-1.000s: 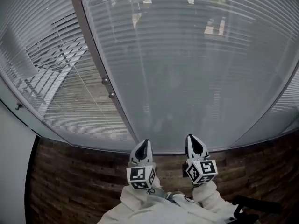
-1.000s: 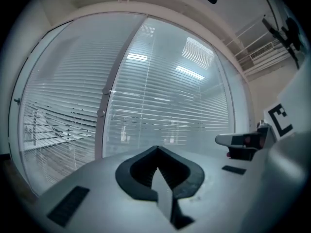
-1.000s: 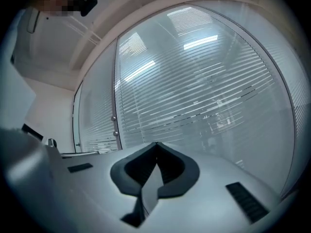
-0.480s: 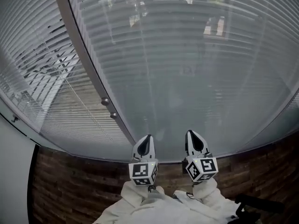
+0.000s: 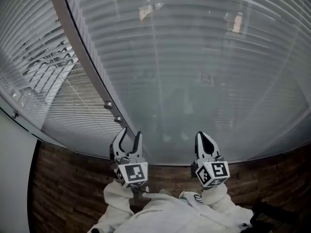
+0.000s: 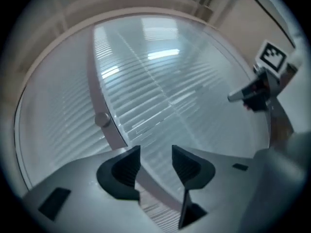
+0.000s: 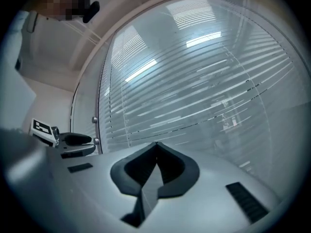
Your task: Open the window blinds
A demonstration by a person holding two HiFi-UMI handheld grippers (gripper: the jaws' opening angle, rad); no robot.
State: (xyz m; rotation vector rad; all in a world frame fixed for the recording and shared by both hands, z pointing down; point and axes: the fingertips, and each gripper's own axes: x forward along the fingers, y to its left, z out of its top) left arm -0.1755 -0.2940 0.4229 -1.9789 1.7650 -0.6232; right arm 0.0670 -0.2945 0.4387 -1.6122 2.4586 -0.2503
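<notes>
Grey slatted window blinds (image 5: 194, 57) hang shut behind a large glass pane that fills the head view. My left gripper (image 5: 130, 139) points at the lower edge of the glass, just right of the grey window post (image 5: 82, 67). Its jaws are opening, and nothing is between them. In the left gripper view the gripper (image 6: 151, 161) frames the post (image 6: 104, 125) and a round knob (image 6: 101, 120). My right gripper (image 5: 204, 142) is shut and empty, a short way right of the left one. Its closed tips (image 7: 156, 147) face the slats (image 7: 204, 81).
Two small knobs (image 5: 108, 104) sit on the post. The left pane's blinds (image 5: 43, 72) have several crooked, gaping slats and a thin cord. Brown wood floor (image 5: 73, 193) lies below the window, a white wall (image 5: 12, 178) at far left, a dark object (image 5: 272, 212) at bottom right.
My left gripper has moved left toward the post, rolled, and its jaws have gone from shut to apart. The right gripper has stayed shut and shifted only slightly.
</notes>
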